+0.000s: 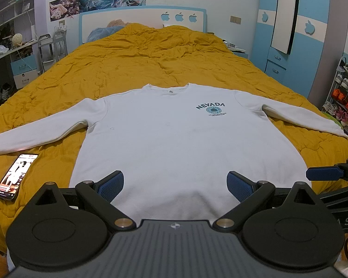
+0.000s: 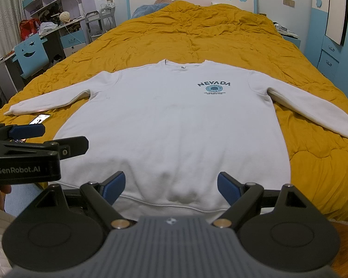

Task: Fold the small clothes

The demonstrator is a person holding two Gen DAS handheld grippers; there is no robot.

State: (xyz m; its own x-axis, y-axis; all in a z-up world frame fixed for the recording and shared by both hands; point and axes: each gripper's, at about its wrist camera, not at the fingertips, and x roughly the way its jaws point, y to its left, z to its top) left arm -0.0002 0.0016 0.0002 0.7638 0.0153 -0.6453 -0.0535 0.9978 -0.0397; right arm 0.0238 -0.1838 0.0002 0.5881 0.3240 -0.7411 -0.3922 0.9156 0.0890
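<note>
**White sweatshirt spread flat on the bed, both claws open above its hem**

A white sweatshirt [image 1: 174, 139] lies face up on a mustard-yellow quilt [image 1: 150, 64] that covers the bed; its collar points toward the headboard [image 1: 141, 16], its sleeves stretch out to either side, and dark "NEVADA" lettering [image 1: 211, 106] sits on the chest. The left claw [image 1: 175, 183] hangs over the near hem with its blue-padded fingers [image 1: 111, 183] spread wide and nothing between them; the right claw [image 2: 171, 186] is likewise wide open and empty, just above the hem's ribbed edge, beside the left one. A phone [image 1: 16, 176] with a lit screen lies on the quilt below the sweatshirt's left-hand sleeve, near the body of the garment but apart from it.
</note>
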